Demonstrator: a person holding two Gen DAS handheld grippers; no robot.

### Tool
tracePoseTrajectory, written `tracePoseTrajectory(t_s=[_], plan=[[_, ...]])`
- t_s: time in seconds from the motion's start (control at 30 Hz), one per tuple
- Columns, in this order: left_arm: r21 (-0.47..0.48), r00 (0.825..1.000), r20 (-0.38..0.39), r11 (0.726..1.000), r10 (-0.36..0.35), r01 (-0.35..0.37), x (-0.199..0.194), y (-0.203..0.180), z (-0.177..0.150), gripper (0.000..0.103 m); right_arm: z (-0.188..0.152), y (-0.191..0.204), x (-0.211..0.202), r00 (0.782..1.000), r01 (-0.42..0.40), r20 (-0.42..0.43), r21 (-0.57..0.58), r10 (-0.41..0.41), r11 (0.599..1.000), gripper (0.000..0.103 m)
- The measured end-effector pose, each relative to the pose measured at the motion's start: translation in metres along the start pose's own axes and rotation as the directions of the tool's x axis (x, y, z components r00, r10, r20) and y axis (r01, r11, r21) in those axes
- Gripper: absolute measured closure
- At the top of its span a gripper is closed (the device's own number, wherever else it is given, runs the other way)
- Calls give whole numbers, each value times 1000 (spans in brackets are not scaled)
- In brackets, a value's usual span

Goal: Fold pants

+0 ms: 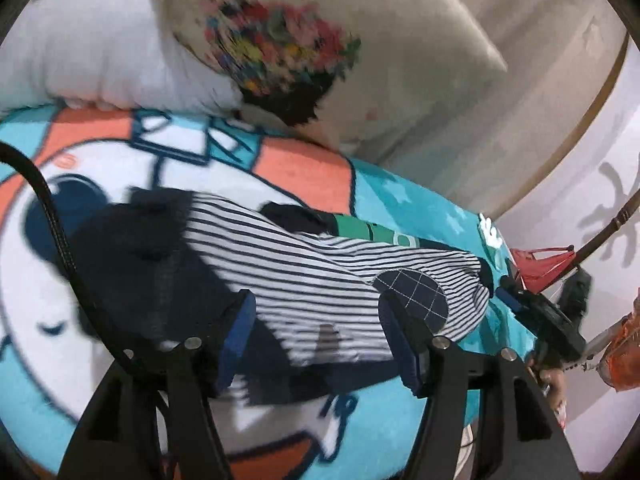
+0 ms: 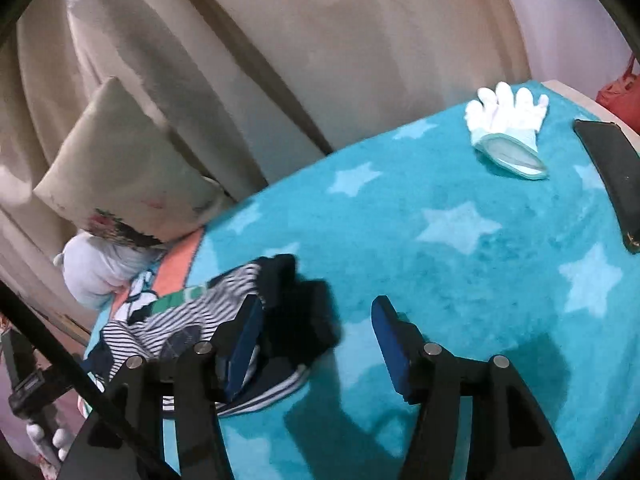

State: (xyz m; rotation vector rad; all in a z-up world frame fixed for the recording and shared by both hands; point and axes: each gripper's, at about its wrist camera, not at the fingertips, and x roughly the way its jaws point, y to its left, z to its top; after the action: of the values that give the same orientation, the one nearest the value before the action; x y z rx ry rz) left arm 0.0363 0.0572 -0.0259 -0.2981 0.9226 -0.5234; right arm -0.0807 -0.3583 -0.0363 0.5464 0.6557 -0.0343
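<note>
The pants (image 1: pixel 304 280) are small, navy-and-white striped with a dark checked knee patch and dark navy cuffs. They lie bunched on a turquoise cartoon blanket (image 1: pixel 400 412). My left gripper (image 1: pixel 316 340) is open and hovers just over the striped cloth, one finger on each side of it, holding nothing. In the right wrist view the pants (image 2: pixel 168 320) lie at the lower left. My right gripper (image 2: pixel 316 344) is open, its left finger next to the dark cuff and its right finger over bare blanket (image 2: pixel 460 240). The right gripper also shows in the left wrist view (image 1: pixel 532 308).
A white pillow (image 1: pixel 92 48) and a beige floral cushion (image 1: pixel 320 52) lean at the back. A white glove (image 2: pixel 506 128) and a dark flat case (image 2: pixel 612 176) lie on the far right of the blanket. Beige curtains hang behind. Red items (image 1: pixel 540 264) sit beyond the blanket edge.
</note>
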Motion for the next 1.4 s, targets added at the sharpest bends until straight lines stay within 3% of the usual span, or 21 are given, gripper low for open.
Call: tracePoseTrajectory(t_s=[0.13,0.17,0.23,0.33,0.4,0.5,0.57,0.63,0.67,0.7,0.77,0.83,0.9,0.93,0.97,1.0,1.13,1.27,1.4], plan=[[-48,993,-83,995,88,-92,38,8,-4,42,-7,37,-6,996,-76,31,-81,79,994,41],[-48,995,-68,995,78,-82,39,9,-7,42,-7,48,-4,994,-105,22,-97,108,990,41],[-22,994,-61,995,95,-97,36,6,-11,42,-5,71,5,981,-192,-31,-118,189,974,41],[-10,995,-38,995,97,-98,33,5,-20,42,-3,113,32,941,-324,-148,-125,306,938,41],[7,995,-26,995,101,-100,31,4,-26,42,-1,141,59,880,-436,-246,-81,406,896,41],[8,996,-16,996,93,-93,30,6,-26,42,-4,178,109,751,-566,-369,67,548,821,41],[4,996,-19,996,88,-88,30,6,-25,42,-11,198,145,695,-575,-442,132,567,808,41],[2,996,-23,997,82,-82,30,7,-24,42,-24,215,188,639,-543,-547,177,541,821,41],[3,997,-25,997,79,-79,30,7,-24,42,-27,216,204,643,-505,-573,181,508,844,42],[5,997,-25,997,74,-74,29,8,-25,42,-29,212,215,667,-462,-581,167,466,871,56],[7,998,-23,998,62,-62,29,8,-25,42,-21,206,222,703,-446,-552,147,448,883,64],[6,998,-21,998,57,-57,29,8,-25,42,-7,197,217,788,-385,-489,82,373,919,74],[6,998,-21,998,58,-58,30,8,-25,41,-4,193,209,806,-363,-481,60,345,930,73],[7,998,-22,998,56,-56,30,8,-25,40,-2,192,199,838,-333,-448,36,313,942,68],[7,998,-23,999,54,-54,31,8,-25,40,0,190,182,875,-304,-396,-6,277,953,51],[6,998,-27,999,53,-52,31,8,-24,40,4,189,171,890,-307,-362,-27,277,951,38],[-25,998,-44,999,33,-34,27,11,-21,40,9,164,123,904,-345,-281,-30,323,938,38],[-3,1000,-16,1000,11,-11,7,-2,-21,40,1,120,78,968,-192,-184,-93,173,977,37],[65,999,32,998,-6,4,-8,-31,-14,40,-6,77,43,994,-63,-96,-72,55,995,34]])
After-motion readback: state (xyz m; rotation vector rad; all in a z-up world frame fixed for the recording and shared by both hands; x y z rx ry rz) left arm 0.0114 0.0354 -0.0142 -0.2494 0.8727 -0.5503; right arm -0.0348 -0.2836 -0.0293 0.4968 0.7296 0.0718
